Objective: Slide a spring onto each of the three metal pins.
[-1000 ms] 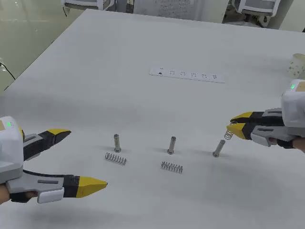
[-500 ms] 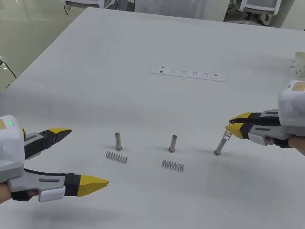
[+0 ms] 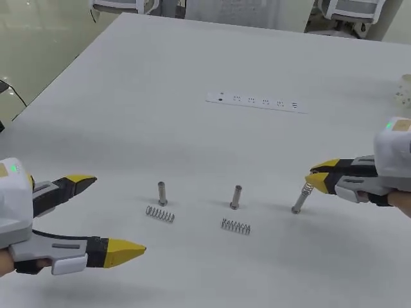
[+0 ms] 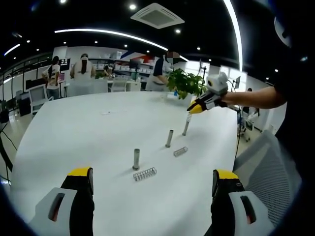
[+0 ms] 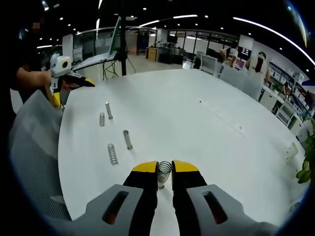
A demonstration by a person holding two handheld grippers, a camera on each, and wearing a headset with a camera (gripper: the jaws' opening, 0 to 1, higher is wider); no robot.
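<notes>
At 3 o'clock in the row, the right gripper [image 3: 314,175] is clamped on a spring [image 3: 307,188], its end apparently on the tip of the right pin [image 3: 298,203]; both lean toward 1 o'clock. The left spring [image 3: 160,213] and middle spring [image 3: 236,226] lie flat, axes 3-to-9, unthreaded. The left gripper [image 3: 120,213] hovers, jaws apart.
</notes>
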